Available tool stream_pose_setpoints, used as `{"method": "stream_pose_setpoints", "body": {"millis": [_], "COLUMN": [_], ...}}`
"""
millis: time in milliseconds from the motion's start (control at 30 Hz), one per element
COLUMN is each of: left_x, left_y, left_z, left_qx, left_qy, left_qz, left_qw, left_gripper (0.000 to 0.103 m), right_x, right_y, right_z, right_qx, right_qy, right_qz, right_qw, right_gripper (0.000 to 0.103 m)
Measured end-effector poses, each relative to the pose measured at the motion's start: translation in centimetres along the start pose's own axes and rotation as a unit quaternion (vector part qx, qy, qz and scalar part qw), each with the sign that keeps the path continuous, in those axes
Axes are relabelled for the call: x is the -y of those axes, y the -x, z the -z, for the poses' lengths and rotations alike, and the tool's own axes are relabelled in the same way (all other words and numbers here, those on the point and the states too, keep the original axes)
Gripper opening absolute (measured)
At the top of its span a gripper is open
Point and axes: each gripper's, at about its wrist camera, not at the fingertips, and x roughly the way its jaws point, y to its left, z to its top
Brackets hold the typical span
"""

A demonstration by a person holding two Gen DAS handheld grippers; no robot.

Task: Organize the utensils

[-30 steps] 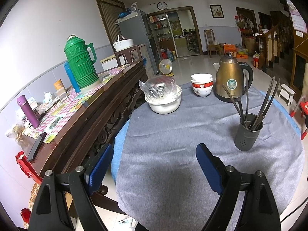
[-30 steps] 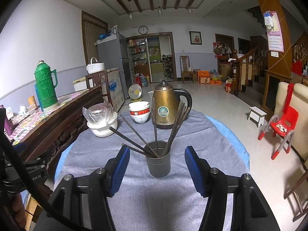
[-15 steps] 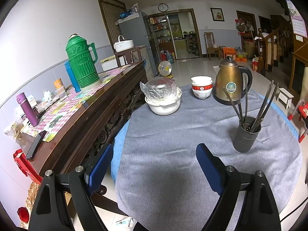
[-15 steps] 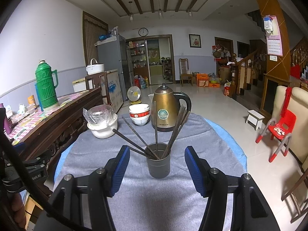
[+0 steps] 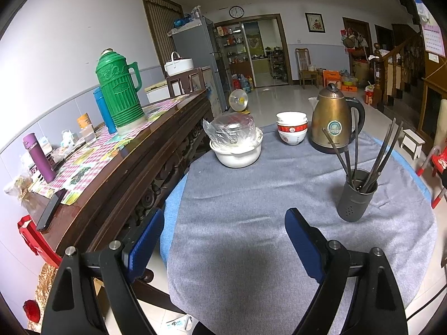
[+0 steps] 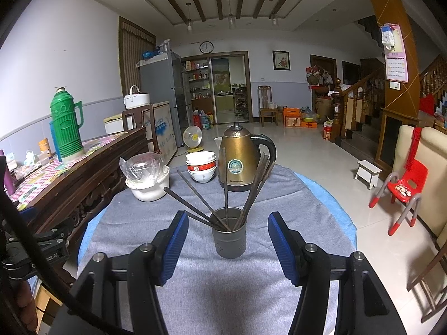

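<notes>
Two grippers hovering over the grey tablecloth (image 6: 145, 217), both with jaws released and nothing between them.

Nearest me, the right gripper (image 6: 227, 236) is facing the dark utensil holder (image 6: 229, 237) at twelve o'clock, chopsticks (image 6: 251, 187) fanning out of it; the left gripper (image 5: 223, 240) is seeing that holder (image 5: 356, 195) at two o'clock. Farther along are standing the white pot (image 6: 148, 187) at eleven, stacked bowls (image 6: 201, 167), and the bronze kettle (image 6: 237, 159) at twelve.
</notes>
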Motion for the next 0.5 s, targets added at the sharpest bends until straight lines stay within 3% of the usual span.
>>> {"method": "stream_pose_setpoints", "body": {"millis": [500], "left_x": [0.8], "left_y": [-1.8], "left_z": [0.0], "left_qx": [-0.009], "left_qy": [-0.004], "left_qz": [0.002], "left_qw": [0.9999], "left_gripper": [0.089], "right_x": [0.6], "right_y": [-0.9], "right_z": [0.3], "right_qx": [-0.010], "right_qy": [-0.011], "right_qz": [0.005], "right_qw": [1.000], "right_gripper": [0.063]}}
